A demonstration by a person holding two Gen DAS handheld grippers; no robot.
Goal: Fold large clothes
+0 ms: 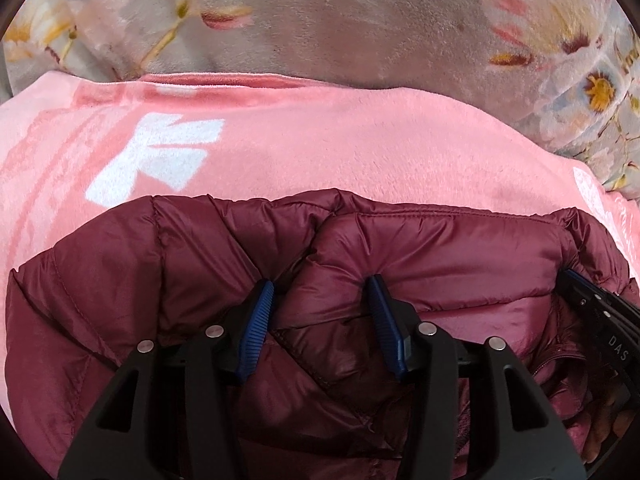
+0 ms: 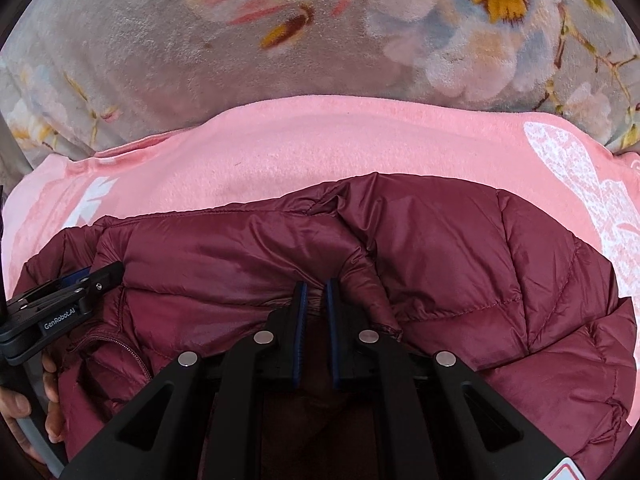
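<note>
A maroon quilted puffer jacket (image 1: 420, 256) lies bunched on a pink blanket (image 1: 360, 140). My left gripper (image 1: 320, 284) is open, its blue-padded fingers pressed down into the jacket with a puffed fold between them. My right gripper (image 2: 315, 286) is shut on a pinch of the jacket (image 2: 460, 264) near its upper edge. Each gripper shows in the other's view: the right at the far right of the left wrist view (image 1: 600, 312), the left at the far left of the right wrist view (image 2: 72, 292). A zipper (image 2: 128, 348) shows at lower left.
The pink blanket (image 2: 320, 148) has white printed shapes (image 1: 160, 160) and lies on a grey floral plush cover (image 2: 160, 40) that fills the far side. A person's hand (image 2: 20, 408) holds the left gripper's handle.
</note>
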